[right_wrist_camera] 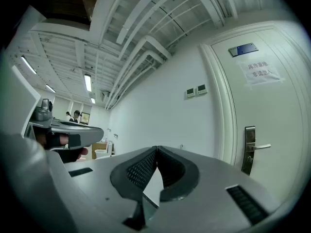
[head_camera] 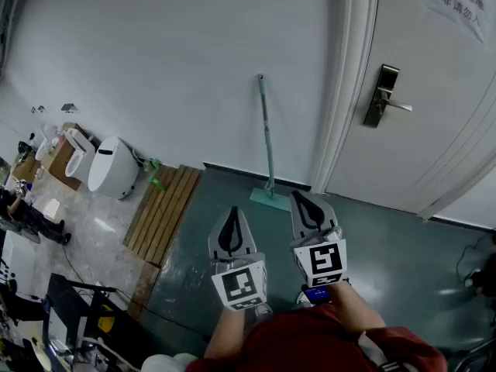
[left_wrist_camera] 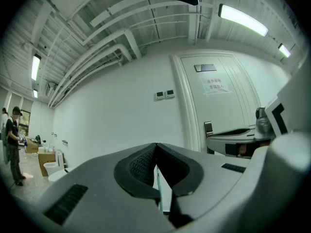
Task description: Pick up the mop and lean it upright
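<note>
Utility room: dark teal floor [head_camera: 403,262], white wall [head_camera: 170,68].

Mop [head_camera: 267,142], teal handle, flat teal head: upright, handle against wall, head on floor at wall's foot; 12 o'clock from both grippers, apart from each.

Left gripper [head_camera: 232,211]: jaws together, tips meeting, nothing held; pointing toward 12 o'clock.

Right gripper [head_camera: 300,198]: jaws together, empty; just beside left gripper at its 3 o'clock, nearer mop head.

White door [head_camera: 434,130], with metal lever handle [head_camera: 384,95] and paper notice [head_camera: 457,2]: 2 o'clock from mop.

Slatted wooden pallet [head_camera: 164,211]: flat on floor, 9 o'clock from grippers.

White toilet [head_camera: 112,167]: beyond pallet, 10 o'clock, by wall.
</note>
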